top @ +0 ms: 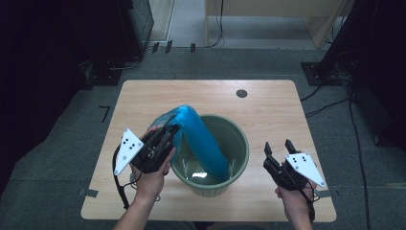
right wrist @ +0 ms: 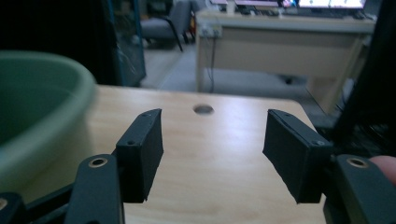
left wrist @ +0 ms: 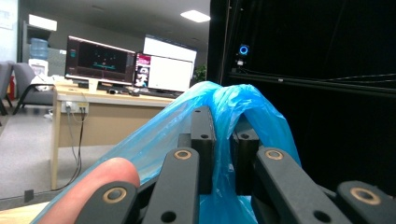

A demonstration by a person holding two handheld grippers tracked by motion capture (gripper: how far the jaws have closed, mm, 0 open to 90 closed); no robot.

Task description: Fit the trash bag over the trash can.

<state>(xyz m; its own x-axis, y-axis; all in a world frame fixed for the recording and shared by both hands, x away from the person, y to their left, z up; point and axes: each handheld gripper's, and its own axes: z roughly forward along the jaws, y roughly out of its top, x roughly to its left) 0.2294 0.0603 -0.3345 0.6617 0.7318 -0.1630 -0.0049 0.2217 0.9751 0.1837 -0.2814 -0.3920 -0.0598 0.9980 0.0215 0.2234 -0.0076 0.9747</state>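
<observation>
A green plastic bin [top: 239, 143] stands in the middle of the wooden table [top: 268, 103]. A blue plastic bag [top: 201, 136] arches up from the bin's left side and runs down into the bin. My left gripper [top: 168, 130] is shut on the bag's upper end just left of the rim; in the left gripper view the jaws pinch the bag [left wrist: 233, 105], left gripper [left wrist: 223, 149]. My right gripper [top: 278, 146] is open to the right of the bin, over bare table, with nothing between its jaws, right gripper [right wrist: 212, 149]. The bin's rim [right wrist: 56, 93] shows at its left.
A round cable hole [top: 242, 93] sits in the table's far part. Desks, monitors [left wrist: 98, 58] and chairs stand beyond the table. Dark equipment stands and cables lie on the grey floor at both sides.
</observation>
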